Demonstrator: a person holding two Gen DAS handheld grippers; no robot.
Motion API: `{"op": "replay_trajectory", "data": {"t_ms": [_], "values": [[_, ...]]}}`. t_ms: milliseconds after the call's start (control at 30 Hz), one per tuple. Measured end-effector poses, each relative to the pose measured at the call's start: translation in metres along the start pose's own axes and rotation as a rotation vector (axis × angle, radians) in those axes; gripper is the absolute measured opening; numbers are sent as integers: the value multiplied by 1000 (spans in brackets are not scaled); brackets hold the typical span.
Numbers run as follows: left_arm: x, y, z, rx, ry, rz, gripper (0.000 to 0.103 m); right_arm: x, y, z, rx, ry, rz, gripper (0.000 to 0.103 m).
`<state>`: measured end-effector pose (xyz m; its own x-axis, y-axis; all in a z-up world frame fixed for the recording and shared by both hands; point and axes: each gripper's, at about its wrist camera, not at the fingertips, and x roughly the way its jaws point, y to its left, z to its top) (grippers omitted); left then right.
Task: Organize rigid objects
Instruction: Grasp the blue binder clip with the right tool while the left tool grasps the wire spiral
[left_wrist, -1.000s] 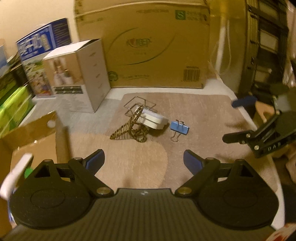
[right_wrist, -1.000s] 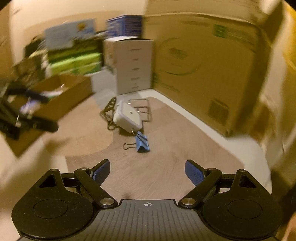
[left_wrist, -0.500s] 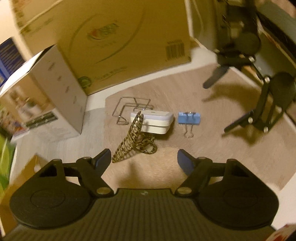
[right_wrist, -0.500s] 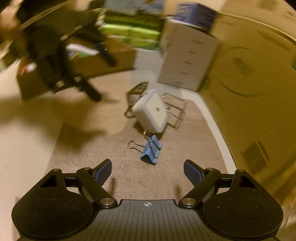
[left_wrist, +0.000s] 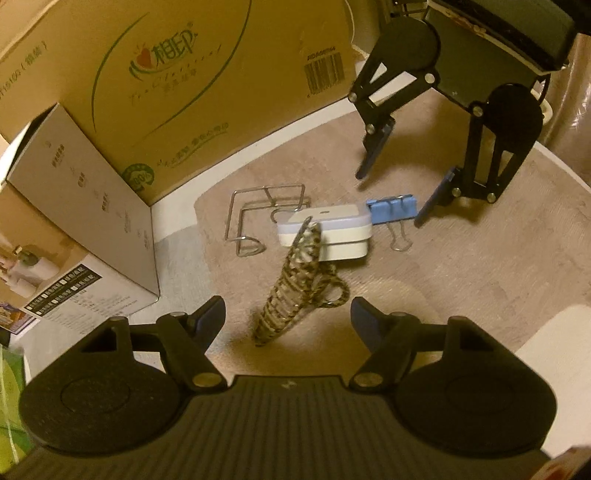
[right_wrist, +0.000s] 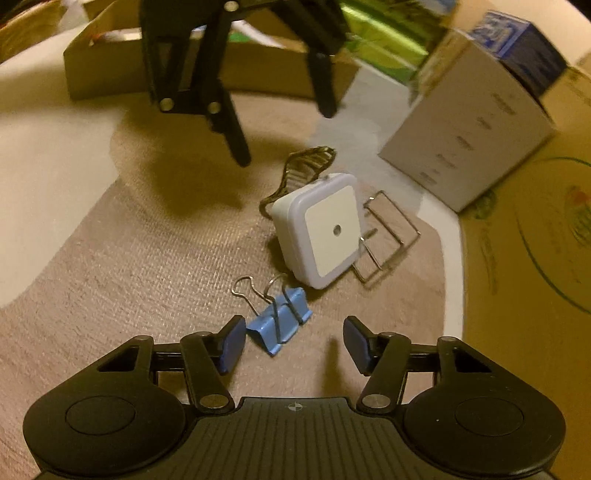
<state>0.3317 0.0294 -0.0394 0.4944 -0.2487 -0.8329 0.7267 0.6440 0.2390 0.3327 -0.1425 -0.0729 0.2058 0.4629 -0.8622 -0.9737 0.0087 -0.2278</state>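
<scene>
The right gripper (right_wrist: 291, 341) is closing, its fingers partly apart around one blue binder clip (right_wrist: 279, 325) on the tan mat (right_wrist: 129, 266); the pads look not quite touching it. The left gripper (left_wrist: 288, 321) is closing too, holding nothing, with one patterned hair claw (left_wrist: 295, 291) just ahead. Behind it sit one white square plug light (left_wrist: 325, 232) and one wire holder (left_wrist: 255, 218). The big cardboard box (left_wrist: 177, 85) at the mat's far edge shows a barcode and a "100%" stamp.
</scene>
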Motion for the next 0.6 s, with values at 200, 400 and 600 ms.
{"op": "replay_trajectory", "data": {"t_ms": [200, 400, 600], "values": [[14, 1, 0, 19, 9, -37, 69, 10, -15, 5, 75, -9, 90, 43], [28, 2, 6, 45, 9, -83, 60, 10, -25, -2, 263, -29, 105, 41], [37, 6, 12, 53, 5, -144, 44, 2, -17, -11, 406, -61, 70, 41]]}}
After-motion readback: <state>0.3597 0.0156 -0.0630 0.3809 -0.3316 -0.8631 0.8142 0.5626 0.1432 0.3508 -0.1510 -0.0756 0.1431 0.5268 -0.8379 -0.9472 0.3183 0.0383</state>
